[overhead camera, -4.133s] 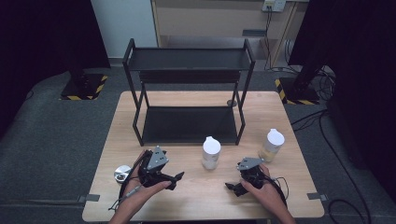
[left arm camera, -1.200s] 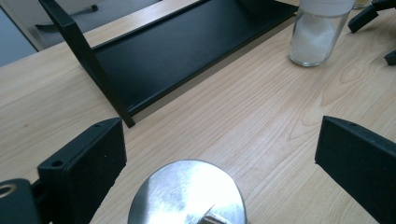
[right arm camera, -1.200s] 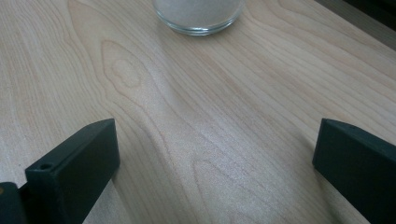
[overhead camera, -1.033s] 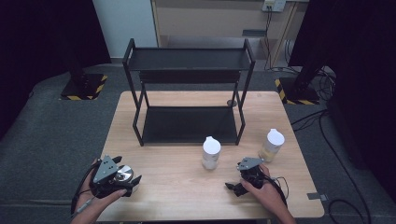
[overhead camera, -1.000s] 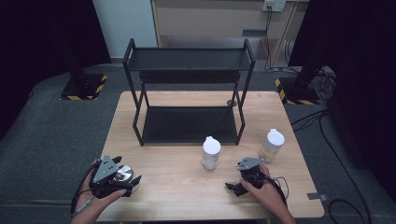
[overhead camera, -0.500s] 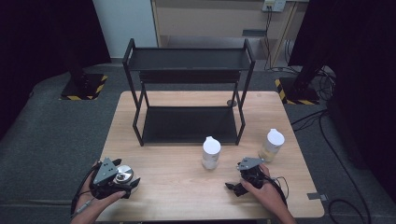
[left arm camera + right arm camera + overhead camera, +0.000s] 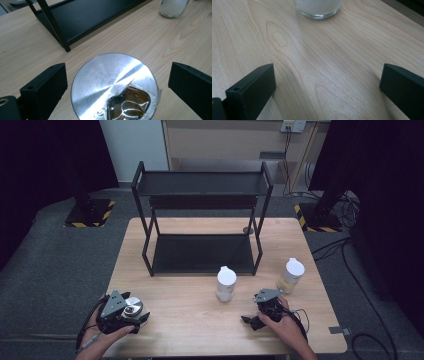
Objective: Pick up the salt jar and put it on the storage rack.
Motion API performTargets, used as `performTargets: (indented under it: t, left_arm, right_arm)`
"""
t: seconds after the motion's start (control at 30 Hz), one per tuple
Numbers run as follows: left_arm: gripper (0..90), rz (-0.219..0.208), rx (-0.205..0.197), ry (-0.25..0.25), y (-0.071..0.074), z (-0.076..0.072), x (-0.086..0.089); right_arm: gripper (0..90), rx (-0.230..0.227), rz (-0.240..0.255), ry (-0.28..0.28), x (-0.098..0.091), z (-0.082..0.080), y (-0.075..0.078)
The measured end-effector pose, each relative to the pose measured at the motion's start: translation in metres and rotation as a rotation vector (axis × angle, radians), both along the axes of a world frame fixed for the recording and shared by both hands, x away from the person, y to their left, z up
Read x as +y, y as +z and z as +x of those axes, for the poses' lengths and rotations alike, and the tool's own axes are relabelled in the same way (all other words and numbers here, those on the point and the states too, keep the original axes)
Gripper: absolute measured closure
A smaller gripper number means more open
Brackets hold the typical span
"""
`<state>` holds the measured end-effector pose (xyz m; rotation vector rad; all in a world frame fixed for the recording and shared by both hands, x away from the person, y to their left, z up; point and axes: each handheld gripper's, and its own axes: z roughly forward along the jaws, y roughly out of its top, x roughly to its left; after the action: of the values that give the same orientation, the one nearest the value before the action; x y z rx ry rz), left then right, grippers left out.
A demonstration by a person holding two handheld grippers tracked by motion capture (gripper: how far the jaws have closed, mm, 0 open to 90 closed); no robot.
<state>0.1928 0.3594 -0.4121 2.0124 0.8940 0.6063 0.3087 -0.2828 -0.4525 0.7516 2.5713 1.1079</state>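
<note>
Left tongs [image 7: 112, 90] stand wide around a steel-lidded jar [image 7: 113, 87] at the worktop's [image 7: 190, 310] near-left corner, jaws clear of it. Right tongs [image 7: 327, 92] gape over bare wood near a white-capped jar [image 7: 226, 283].

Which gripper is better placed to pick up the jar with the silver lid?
Left. The left gripper has its open jaws on either side of the silver-lidded jar at the table's near left. The right gripper rests open on bare wood, pointing toward a white-capped jar.
</note>
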Motion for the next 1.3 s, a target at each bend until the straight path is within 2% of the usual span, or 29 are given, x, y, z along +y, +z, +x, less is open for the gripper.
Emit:
performTargets:
  t: [0.87, 1.3]
  left_arm:
    - [1.2, 0.007, 0.007, -0.009, -0.0039, 0.0023, 0.0039]
    - [1.2, 0.010, 0.008, -0.036, -0.0069, 0.0048, 0.0077]
  right_arm:
    - [1.0, 0.000, 0.000, 0.000, 0.0000, 0.0000, 0.0000]
    - [1.0, 0.000, 0.000, 0.000, 0.0000, 0.0000, 0.0000]
